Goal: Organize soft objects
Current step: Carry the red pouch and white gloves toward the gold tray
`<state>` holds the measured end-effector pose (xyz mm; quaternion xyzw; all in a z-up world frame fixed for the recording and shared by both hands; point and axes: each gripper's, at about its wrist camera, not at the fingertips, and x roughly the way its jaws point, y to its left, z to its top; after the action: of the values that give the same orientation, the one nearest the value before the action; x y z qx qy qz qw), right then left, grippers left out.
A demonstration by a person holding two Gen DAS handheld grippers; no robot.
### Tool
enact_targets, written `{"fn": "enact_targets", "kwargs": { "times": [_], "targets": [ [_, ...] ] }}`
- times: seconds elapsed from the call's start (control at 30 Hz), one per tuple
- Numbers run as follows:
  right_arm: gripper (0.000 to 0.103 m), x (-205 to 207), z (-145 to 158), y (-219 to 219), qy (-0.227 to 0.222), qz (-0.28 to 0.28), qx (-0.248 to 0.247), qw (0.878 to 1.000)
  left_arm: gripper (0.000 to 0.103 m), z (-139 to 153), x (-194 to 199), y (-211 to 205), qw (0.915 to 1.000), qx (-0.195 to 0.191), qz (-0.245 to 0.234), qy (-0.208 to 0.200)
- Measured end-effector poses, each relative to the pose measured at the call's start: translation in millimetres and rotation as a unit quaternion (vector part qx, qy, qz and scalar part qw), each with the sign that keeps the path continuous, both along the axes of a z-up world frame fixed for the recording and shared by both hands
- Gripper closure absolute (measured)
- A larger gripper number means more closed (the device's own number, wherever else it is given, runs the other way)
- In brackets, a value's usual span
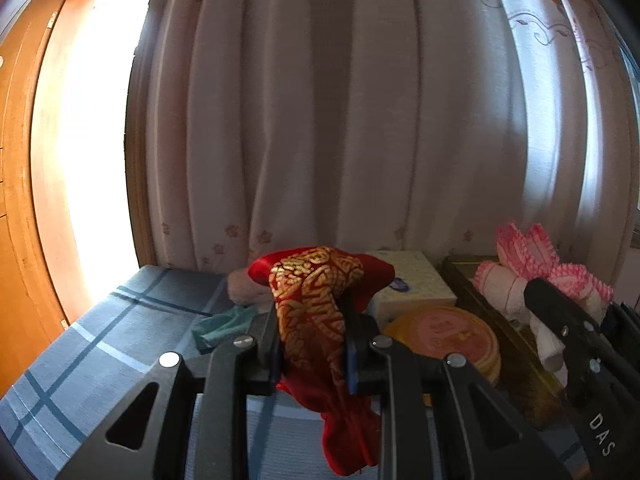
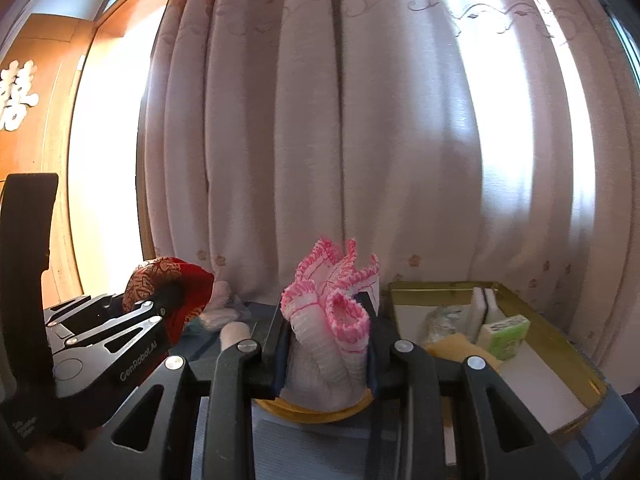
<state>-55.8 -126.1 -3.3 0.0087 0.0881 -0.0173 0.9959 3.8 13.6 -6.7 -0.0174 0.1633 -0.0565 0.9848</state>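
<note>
Step in hand: carry. Left tongs point(image 1: 312, 344) pinch the red cloth point(image 1: 316, 300); right tongs point(image 2: 326, 340) pinch the pink-trimmed gloves point(image 2: 332, 304). Both bundles hang clear above the desk point(image 1: 100, 340). The tray point(image 2: 560, 336) lies at 3 o'clock of the gloves, part filled, apparently with sponges. Next move: judged, lower each bundle into free tray space, then spread the tongs
</note>
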Motion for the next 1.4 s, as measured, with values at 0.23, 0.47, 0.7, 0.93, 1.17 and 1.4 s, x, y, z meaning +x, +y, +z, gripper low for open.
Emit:
{"fn": "enact_targets", "kwargs": {
  "times": [0.23,0.47,0.7,0.93,1.17,1.4],
  "targets": [
    [0.071,-12.1,-2.1,-25.8,-0.005,-0.026,0.006,1.0,0.081,-0.6,-3.2,-21.2,0.9998,0.002,-0.02,0.002],
    [0.071,-22.1,-2.0,-50.5,-0.005,-0.05,0.012,0.999,0.081,-0.2,-11.8,-43.1,0.9991,0.011,-0.041,-0.005],
    [0.071,-29.2,-0.5,-64.4,-0.004,-0.063,0.008,0.998,0.081,-0.9,-11.3,-59.4,0.9983,0.007,-0.057,0.003],
    [0.071,-33.1,-0.1,-81.2,-0.003,-0.079,0.002,0.997,0.081,-1.5,-11.5,-88.1,0.996,0.004,-0.089,0.008],
    [0.071,-26.4,9.7,-107.9,0.001,-0.098,-0.024,0.995,0.081,7.7,-0.6,-120.0,0.991,-0.014,-0.13,0.027],
    [0.07,3.7,30.3,-153.8,0.032,-0.107,0.006,0.994,0.081,31.0,22.9,-158.3,0.9871,-0.02,-0.154,0.04]
  ]
}}
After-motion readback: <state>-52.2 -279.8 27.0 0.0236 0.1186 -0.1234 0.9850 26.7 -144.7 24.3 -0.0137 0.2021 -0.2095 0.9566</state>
